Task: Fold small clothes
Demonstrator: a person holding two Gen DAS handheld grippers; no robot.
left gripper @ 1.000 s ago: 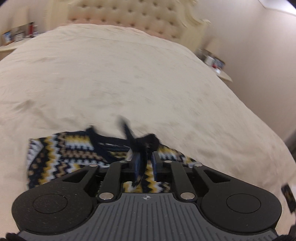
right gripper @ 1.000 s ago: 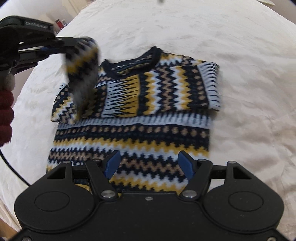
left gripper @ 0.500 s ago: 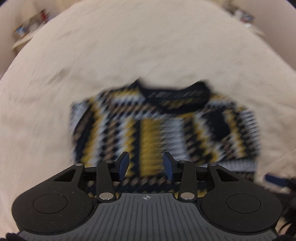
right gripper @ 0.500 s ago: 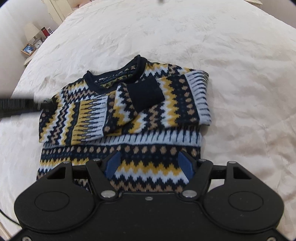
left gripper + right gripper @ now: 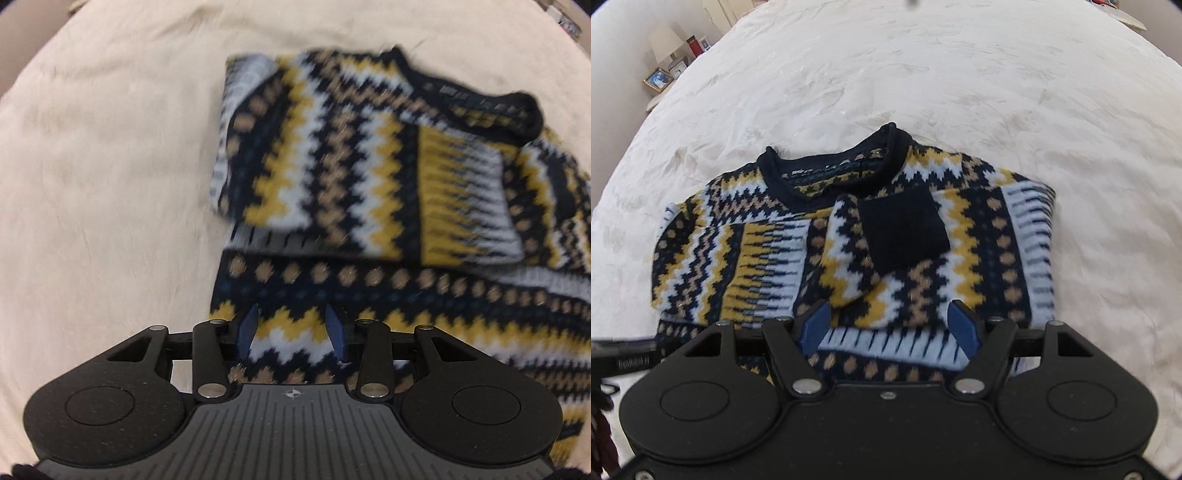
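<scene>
Navy, yellow and white zigzag-knit sweater [image 5: 849,236], sleeves folded inward, on cream bed [image 5: 960,74]; hem nearest both released tongs, left tongs [image 5: 291,334], right tongs [image 5: 888,326].

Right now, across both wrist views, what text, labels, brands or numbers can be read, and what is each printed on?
"GenRobot.AI", as best it reads: small pale lettering on the black left gripper body at the left edge of the right wrist view.
Neck label inside the navy collar of the navy, yellow and white zigzag knit sweater: pale marks, too blurred to read.
Framed picture and small items on the bedside table: too small to read.
Nothing else legible.
</scene>
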